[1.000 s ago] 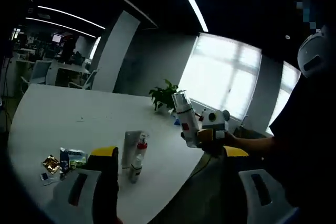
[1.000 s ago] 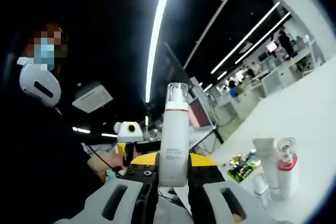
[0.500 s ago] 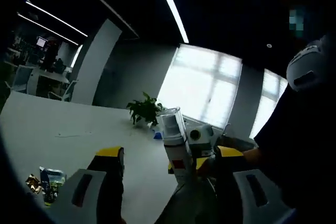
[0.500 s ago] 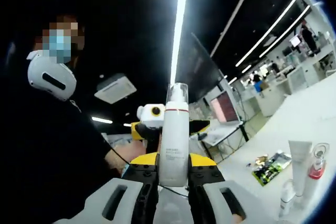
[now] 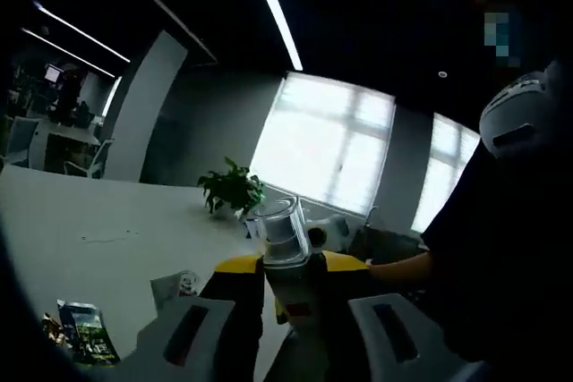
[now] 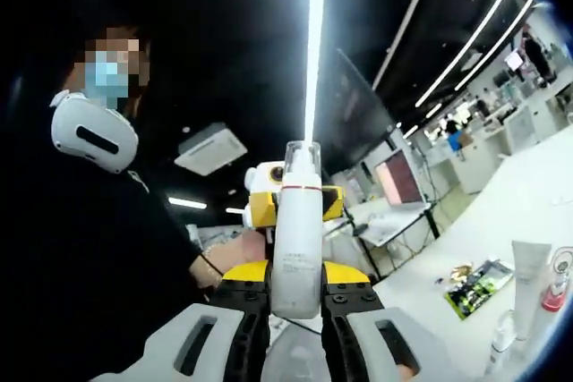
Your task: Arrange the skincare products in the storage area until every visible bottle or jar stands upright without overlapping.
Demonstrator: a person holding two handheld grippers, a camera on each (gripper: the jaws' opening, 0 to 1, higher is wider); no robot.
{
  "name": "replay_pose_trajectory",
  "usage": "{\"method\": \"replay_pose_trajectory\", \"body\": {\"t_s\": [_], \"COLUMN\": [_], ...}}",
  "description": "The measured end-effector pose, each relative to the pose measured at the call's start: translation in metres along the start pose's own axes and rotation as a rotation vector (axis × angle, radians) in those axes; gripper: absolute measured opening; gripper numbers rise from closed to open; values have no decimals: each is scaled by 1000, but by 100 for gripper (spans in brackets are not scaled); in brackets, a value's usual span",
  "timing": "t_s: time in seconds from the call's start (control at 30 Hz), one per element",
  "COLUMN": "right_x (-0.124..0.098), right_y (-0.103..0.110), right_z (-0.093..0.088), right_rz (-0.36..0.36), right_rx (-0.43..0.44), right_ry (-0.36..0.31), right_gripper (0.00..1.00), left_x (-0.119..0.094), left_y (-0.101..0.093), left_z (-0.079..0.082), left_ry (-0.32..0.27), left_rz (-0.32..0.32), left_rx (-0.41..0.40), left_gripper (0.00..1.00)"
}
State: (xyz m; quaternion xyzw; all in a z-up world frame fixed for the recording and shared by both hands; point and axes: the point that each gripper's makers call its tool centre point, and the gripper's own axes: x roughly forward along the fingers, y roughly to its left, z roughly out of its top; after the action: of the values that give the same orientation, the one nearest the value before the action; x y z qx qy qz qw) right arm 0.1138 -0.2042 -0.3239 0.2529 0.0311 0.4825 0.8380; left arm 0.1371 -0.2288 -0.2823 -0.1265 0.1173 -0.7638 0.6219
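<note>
At bottom centre of the right gripper view, the right gripper (image 6: 295,297) is clamped on the lower body of a white pump bottle (image 6: 297,239), held upright in the air. In the left gripper view, the left gripper (image 5: 288,279) has its jaws closed around the bottle's clear cap (image 5: 282,232). The bottle looks rigid, smooth and probably slippery; the cap may pull off, so the body is the safer hold. A tube (image 6: 528,267) stands on the white table (image 6: 537,212) at the right edge.
</note>
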Motion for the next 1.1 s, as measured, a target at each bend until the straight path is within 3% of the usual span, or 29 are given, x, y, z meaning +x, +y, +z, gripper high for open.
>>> {"method": "replay_pose_trajectory", "body": {"t_s": [0.1,0.23,0.3,0.47,0.63,0.7,0.77,0.93,1.1], "right_x": [0,-1,-2,0,-7,-8,-13,-11,-5], "right_y": [-3,-21,-31,-48,-71,-75,-84,-80,-70], "right_z": [0,3,5,4,11,13,14,22,35], "right_rz": [-25,-144,-224,-402,-603,-665,-708,-779,-816], "right_rx": [-6,-27,-113,-299,-377,-416,-452,-558,-656], "right_ry": [13,25,57,202,258,277,305,336,325], "right_gripper": [12,14,15,17,17,18,20,22,14], "left_x": [0,2,3,14,12,11,13,18,24], "left_y": [4,14,22,26,52,57,59,57,55], "left_z": [0,2,2,2,4,5,5,5,1], "left_ry": [6,4,9,35,88,97,114,151,176], "left_rz": [31,110,173,283,451,486,506,570,602], "left_rx": [-27,-21,-49,-4,12,14,40,114,167], "left_gripper": [19,18,18,17,17,18,17,17,18]}}
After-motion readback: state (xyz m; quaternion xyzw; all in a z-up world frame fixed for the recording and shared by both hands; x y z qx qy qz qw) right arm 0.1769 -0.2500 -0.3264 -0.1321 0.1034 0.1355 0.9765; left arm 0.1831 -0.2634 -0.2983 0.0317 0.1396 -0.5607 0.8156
